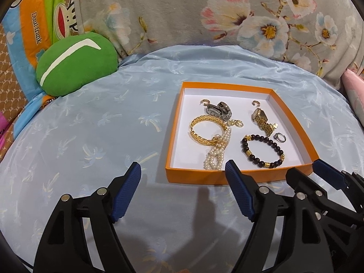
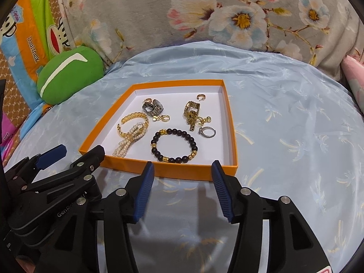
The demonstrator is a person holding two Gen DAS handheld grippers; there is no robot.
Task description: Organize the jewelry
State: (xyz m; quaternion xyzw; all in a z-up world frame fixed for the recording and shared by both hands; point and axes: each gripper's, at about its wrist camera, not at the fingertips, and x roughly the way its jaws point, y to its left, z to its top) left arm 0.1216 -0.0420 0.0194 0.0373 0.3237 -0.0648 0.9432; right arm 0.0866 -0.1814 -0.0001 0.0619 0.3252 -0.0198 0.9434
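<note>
Here, L gripper (image 1: 183, 170) & R gripper (image 2: 182, 168) side by side, both spread, empty, low before orange tray (image 2: 182, 170).

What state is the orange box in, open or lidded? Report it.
Open. The orange box has no lid on it: its white floor and the jewelry in it, such as the dark bead bracelet, are in plain view.

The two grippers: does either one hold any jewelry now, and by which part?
Nothing is held. The left gripper and the right gripper are both open and empty, in front of the orange box. All the jewelry lies inside it.
</note>
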